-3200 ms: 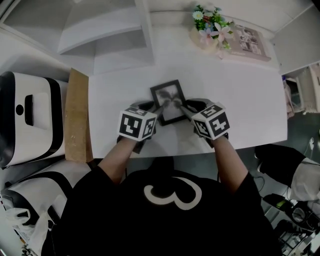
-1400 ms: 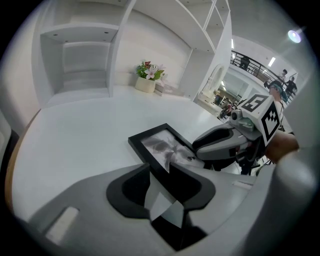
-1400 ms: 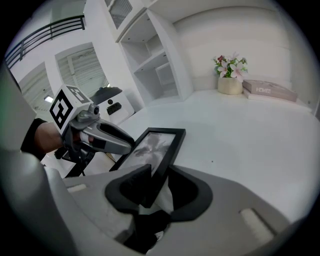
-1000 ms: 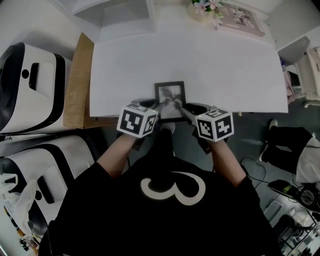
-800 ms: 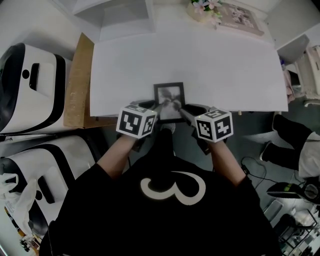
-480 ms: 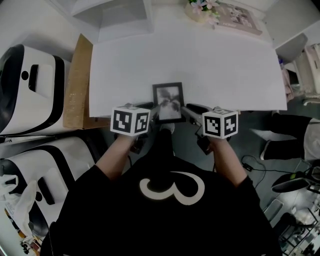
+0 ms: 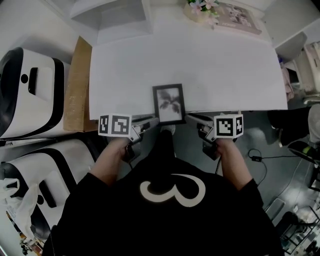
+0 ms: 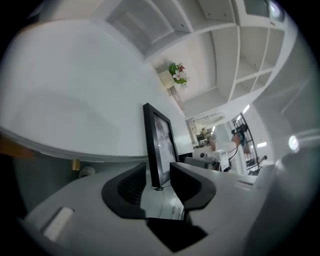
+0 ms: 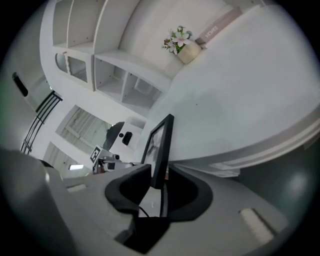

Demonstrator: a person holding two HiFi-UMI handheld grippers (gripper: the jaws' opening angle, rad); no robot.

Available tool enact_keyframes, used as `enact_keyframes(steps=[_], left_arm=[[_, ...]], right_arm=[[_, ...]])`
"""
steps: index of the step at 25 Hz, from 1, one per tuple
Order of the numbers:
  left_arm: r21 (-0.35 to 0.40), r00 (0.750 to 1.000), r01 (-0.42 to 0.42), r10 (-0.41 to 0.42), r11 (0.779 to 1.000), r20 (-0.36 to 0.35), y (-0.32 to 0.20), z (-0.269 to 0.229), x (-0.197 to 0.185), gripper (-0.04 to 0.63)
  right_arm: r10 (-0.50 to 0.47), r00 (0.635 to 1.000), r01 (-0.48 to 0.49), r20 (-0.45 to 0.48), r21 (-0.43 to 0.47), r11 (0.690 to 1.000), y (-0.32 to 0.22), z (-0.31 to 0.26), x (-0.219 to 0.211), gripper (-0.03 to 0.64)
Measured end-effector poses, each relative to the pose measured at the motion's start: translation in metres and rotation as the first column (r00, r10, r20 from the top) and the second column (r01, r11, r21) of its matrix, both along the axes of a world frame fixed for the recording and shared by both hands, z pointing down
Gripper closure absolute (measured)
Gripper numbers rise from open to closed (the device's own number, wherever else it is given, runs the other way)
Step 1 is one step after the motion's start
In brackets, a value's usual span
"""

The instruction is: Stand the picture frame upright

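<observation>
A black picture frame (image 7: 169,104) with a grey plant print is at the front edge of the white table (image 7: 215,65), face up towards me. Its lower edge reaches past the table edge in the head view. My left gripper (image 7: 150,122) is at its lower left corner. In the left gripper view the frame (image 8: 159,142) stands edge-on between the jaws of the left gripper (image 8: 156,176). They have just been opening, and a slim gap shows on one side. My right gripper (image 7: 192,118) is shut on the lower right corner, the frame (image 9: 160,145) pinched in the right gripper (image 9: 159,186).
A flower pot (image 7: 199,8) and a pink book (image 7: 239,14) sit at the table's far edge. White shelving (image 7: 115,15) stands behind. Left of the table are a cardboard sheet (image 7: 76,85) and white-and-black machines (image 7: 25,85). The floor lies below my hands.
Both marker cubes have rolled outward and the hands have drawn apart and nearer to me. The frame shows taller and more face-on in the head view.
</observation>
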State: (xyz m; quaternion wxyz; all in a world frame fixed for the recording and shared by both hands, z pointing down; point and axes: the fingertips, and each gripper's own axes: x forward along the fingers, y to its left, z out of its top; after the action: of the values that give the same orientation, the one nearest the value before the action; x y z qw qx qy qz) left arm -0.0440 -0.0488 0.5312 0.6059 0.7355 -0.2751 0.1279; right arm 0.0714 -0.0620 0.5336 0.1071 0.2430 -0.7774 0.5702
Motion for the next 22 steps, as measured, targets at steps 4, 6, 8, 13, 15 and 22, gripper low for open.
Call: enact_keyframes(steps=[4,6,8,13,15,22], left_arm=[[-0.073,0.995,0.017,-0.024,0.997,-0.098,-0.001,0.008,0.006,0.448],[-0.094,0.992,0.014,-0.026,0.995,-0.126,-0.001,0.011,0.009,0.448],[-0.111,0.987,0.017,-0.035,0.994,-0.157,-0.004,0.012,0.011,0.448],[-0.131,0.981,0.011,-0.037,0.991,-0.192,-0.009,0.011,0.012,0.461],[-0.127,0.985,0.000,-0.021,0.992,-0.171,-0.009,0.013,0.010,0.484],[-0.126,0.990,-0.032,0.014,0.992,-0.141,-0.007,0.016,0.009,0.511]], right_arm=[[-0.037,0.999,0.037,0.023,-0.037,0.999,-0.001,0.006,-0.006,0.503],[-0.048,0.998,0.050,0.032,-0.052,0.997,-0.002,0.008,-0.009,0.503],[-0.060,0.997,0.063,0.051,-0.063,0.996,-0.004,0.007,-0.013,0.503],[-0.091,0.993,0.097,0.070,-0.075,0.992,-0.006,0.007,-0.020,0.528],[-0.096,0.993,0.102,0.074,-0.080,0.992,-0.006,0.007,-0.020,0.528],[-0.124,0.990,0.129,0.069,-0.077,0.989,-0.005,0.007,-0.022,0.528]])
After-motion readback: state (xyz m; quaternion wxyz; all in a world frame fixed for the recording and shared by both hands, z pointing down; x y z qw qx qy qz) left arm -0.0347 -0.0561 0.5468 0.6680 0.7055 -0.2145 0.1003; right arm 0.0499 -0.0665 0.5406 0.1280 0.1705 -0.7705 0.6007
